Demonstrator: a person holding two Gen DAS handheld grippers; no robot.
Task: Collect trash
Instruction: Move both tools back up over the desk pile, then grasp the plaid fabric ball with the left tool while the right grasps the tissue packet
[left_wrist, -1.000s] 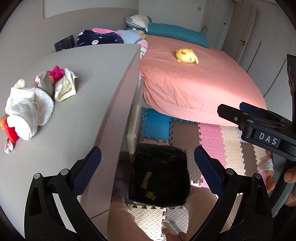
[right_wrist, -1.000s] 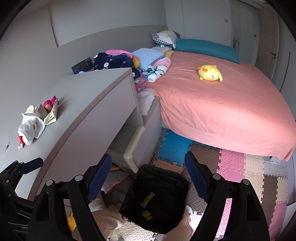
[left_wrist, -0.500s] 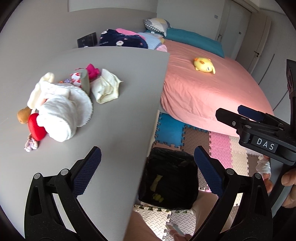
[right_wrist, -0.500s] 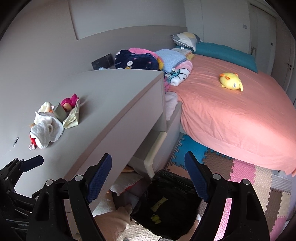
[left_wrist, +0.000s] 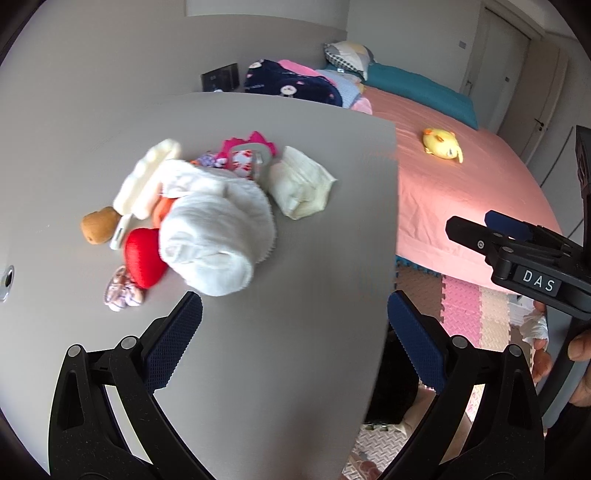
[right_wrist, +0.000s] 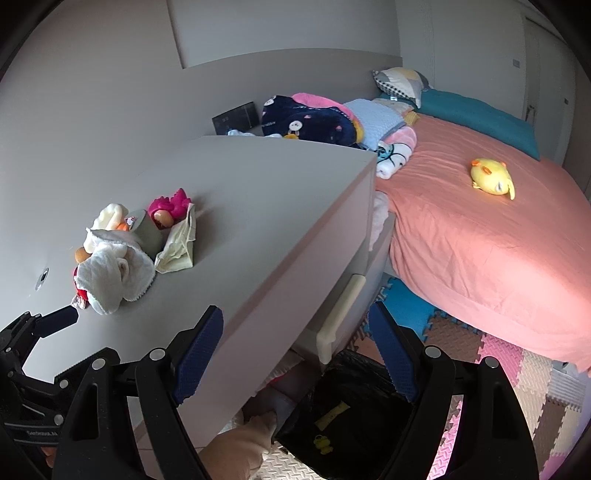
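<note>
A heap of litter lies on the grey desk top (left_wrist: 314, 302): a crumpled white tissue wad (left_wrist: 216, 236), a cream folded wrapper (left_wrist: 301, 186), a red piece (left_wrist: 142, 258), a brown lump (left_wrist: 98, 229) and a pink toy (left_wrist: 245, 147). The heap also shows in the right wrist view (right_wrist: 118, 269). My left gripper (left_wrist: 295, 339) is open and empty, just short of the white wad. My right gripper (right_wrist: 295, 354) is open and empty over the desk's edge, above a black-lined trash bin (right_wrist: 347, 424) on the floor.
A bed with a pink sheet (right_wrist: 480, 236) and a yellow plush (right_wrist: 493, 179) stands to the right. Folded clothes (right_wrist: 314, 122) are piled behind the desk. A drawer (right_wrist: 340, 314) stands open under the desk. Foam mats (right_wrist: 517, 369) cover the floor.
Both grippers have swung left, from above the bin toward the desk. The litter heap now lies much closer to my left gripper. Both stay open.
</note>
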